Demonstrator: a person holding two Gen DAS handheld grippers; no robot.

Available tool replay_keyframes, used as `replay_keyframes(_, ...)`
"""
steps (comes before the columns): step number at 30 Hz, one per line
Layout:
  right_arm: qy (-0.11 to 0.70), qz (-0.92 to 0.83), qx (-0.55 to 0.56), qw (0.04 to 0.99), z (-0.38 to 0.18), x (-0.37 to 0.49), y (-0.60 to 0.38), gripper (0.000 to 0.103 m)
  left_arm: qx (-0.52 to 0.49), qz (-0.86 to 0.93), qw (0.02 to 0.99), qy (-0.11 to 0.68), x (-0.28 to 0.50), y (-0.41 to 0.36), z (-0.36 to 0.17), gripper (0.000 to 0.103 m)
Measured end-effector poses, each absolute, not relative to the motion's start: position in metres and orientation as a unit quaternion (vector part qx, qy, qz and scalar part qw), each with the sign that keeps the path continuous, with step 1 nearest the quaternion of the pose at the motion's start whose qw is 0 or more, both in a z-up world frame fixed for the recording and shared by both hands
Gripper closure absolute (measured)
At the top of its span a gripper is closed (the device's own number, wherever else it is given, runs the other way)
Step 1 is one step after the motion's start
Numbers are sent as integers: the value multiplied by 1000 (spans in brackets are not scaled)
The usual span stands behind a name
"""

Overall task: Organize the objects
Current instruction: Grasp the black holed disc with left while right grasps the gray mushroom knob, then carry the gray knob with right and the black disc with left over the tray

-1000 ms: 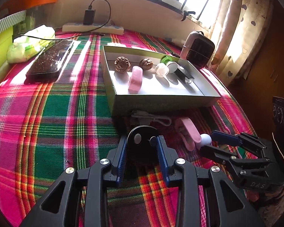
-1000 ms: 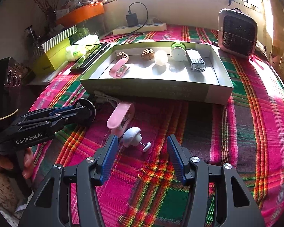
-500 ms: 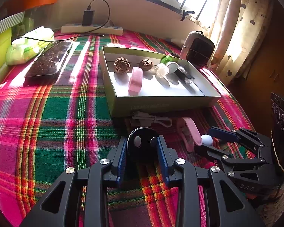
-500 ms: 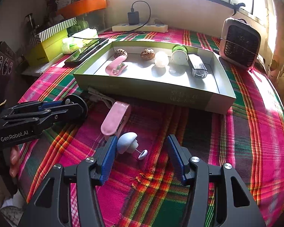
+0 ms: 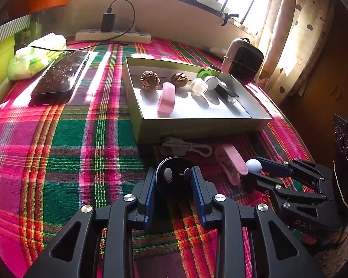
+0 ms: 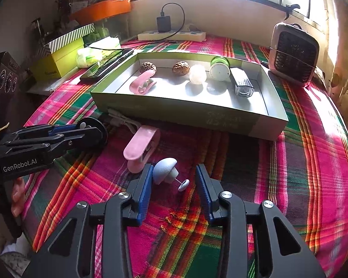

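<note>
Gripping a black disc (image 5: 174, 173) in my left gripper (image 5: 173, 186), I have both blue pads pressed against its sides, low over the plaid tablecloth (image 5: 65, 143). My right gripper (image 6: 173, 185) stands spread, fingers either side of a small blue mushroom-shaped piece (image 6: 164, 170) that lies on the cloth with its thin pin and little foot pointing right. The left pad (image 6: 144, 185) is just beside the cap, possibly touching it, though I cannot be sure from this angle; the right pad sits apart from the foot.

Just beyond the mushroom piece lies a pink clip (image 6: 140, 147), its near end close to my left pad. A white cable (image 6: 125, 121) is bundled against the front wall of the cardboard box (image 6: 220, 118), between the clip and my left gripper.

Inside the box, along the far wall, sit two walnuts (image 6: 148, 66), a translucent ball (image 6: 197, 75), a green-and-white round container (image 6: 219, 69) and a small metal grater (image 6: 242, 83); a second pink clip (image 6: 141, 83) lies at the left end. The near half of the box floor is bare.

Right of the box front, the cloth runs bare to the table edge. A small fan heater (image 6: 293, 53) stands past the far right corner. A dark phone (image 5: 60, 75) lies well left of the box, with a pack of tissues (image 5: 34, 55) beside it.
</note>
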State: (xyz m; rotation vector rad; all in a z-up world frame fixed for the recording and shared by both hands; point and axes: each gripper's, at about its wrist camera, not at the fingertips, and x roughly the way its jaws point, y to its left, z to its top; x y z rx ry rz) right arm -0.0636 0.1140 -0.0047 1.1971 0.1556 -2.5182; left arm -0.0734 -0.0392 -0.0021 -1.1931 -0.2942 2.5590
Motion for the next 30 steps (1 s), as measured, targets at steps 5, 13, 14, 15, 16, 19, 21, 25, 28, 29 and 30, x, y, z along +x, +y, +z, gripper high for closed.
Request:
replay_keyframes(5,54,-888,422,175,-5,-63,114,71,-415,891,151,-103,-73,-39,-2,76)
replay_keyframes(13,53,-888,422,175,-4,-63,114,71,-416,891,150,-103,-74,-39,-2,76)
replay_keyframes(14,53,-888,422,175,-4,-63,114,71,-415,891,150,-102,-74,-39,-3,76)
replay_keyframes(15,53,-888,422,175,-4,-63,114,71,-415,891,150,-103,-74,-39,-2,76)
replay_keyframes(16,53,-888,422,175,-5,-63,114,71,-416,891,150,-103,-74,-38,-2,76)
replay_keyframes(19,53,-888,422,175,-5,-63,114,71,-416,891,150,-103,-74,-38,-2,76)
replay_keyframes(21,53,-888,422,175,-5,-63,114,71,-415,891,150,-102,-74,-39,-3,76)
replay_keyframes(25,52,-888,422,176,-5,-63,113,71,-415,891,150,-101,-74,-39,-2,76)
replay_keyframes(28,52,-888,422,176,-4,-63,113,71,-415,891,153,-101,-75,-38,-3,76)
replay_keyframes(29,52,-888,422,176,-4,-63,113,71,-415,892,153,-99,-75,-38,-2,76)
replay_keyframes(30,52,-888,422,176,-4,-63,113,71,-415,891,153,-99,-75,-38,-3,76)
